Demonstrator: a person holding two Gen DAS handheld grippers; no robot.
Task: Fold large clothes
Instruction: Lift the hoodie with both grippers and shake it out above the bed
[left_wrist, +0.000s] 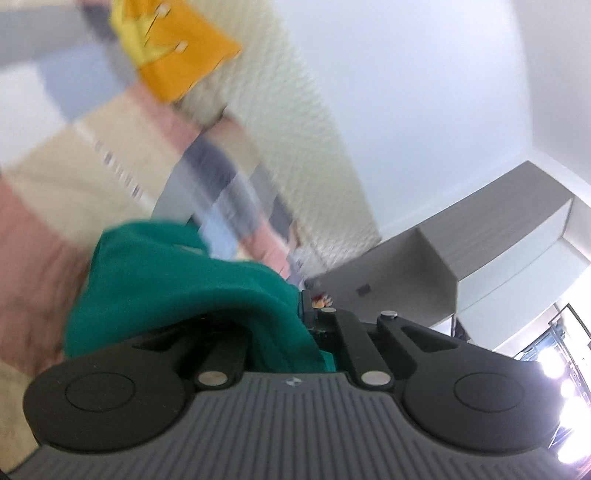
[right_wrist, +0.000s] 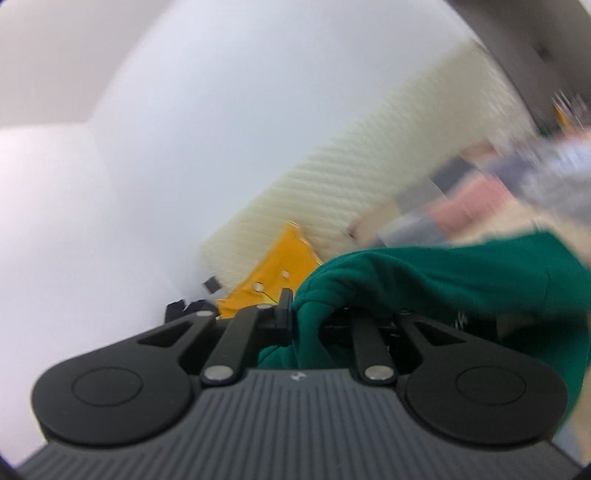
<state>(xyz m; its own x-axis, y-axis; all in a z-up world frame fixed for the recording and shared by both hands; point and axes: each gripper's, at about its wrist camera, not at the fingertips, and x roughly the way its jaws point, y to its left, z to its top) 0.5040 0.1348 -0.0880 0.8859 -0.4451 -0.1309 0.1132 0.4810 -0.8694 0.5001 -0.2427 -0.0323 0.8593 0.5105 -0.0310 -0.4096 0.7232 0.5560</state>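
The green garment (left_wrist: 166, 280) is bunched over the left side of my left gripper (left_wrist: 301, 310), whose jaws are shut on a fold of it; only the right finger (left_wrist: 307, 304) shows, the other is buried in cloth. In the right wrist view the same green garment (right_wrist: 424, 273) spills over the right half of my right gripper (right_wrist: 295, 314). Its jaws are pinched on the cloth's edge beside the left finger (right_wrist: 284, 306). Both views are tilted and blurred, with the garment lifted off the bed.
A patchwork quilt (left_wrist: 55, 177) in pink, cream and blue covers the bed. A yellow cushion (left_wrist: 177, 48) leans against a cream padded headboard (left_wrist: 295, 129). A grey wardrobe (left_wrist: 461, 243) stands by the white wall, with bright lights (left_wrist: 565, 369) at the right.
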